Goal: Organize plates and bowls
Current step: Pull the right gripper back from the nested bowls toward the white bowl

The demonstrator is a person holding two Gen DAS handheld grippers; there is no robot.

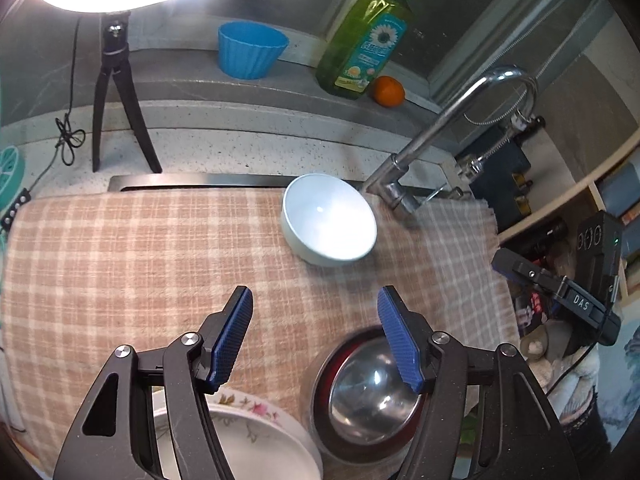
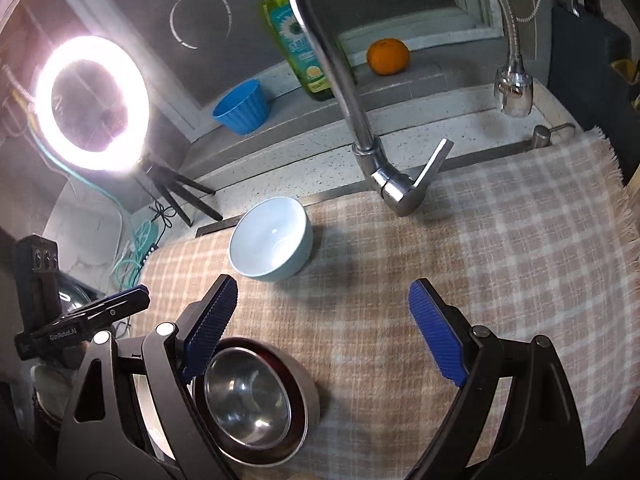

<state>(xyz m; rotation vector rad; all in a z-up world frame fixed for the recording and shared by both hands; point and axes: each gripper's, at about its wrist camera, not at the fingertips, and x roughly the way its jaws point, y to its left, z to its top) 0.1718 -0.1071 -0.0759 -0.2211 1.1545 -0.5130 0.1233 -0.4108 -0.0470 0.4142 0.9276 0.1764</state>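
The left gripper (image 1: pixel 316 336) points steeply downward, its blue-padded jaws spread apart with nothing between them. The right gripper (image 2: pixel 324 330) tilts down likewise, its jaws parted wider and also gripping nothing.
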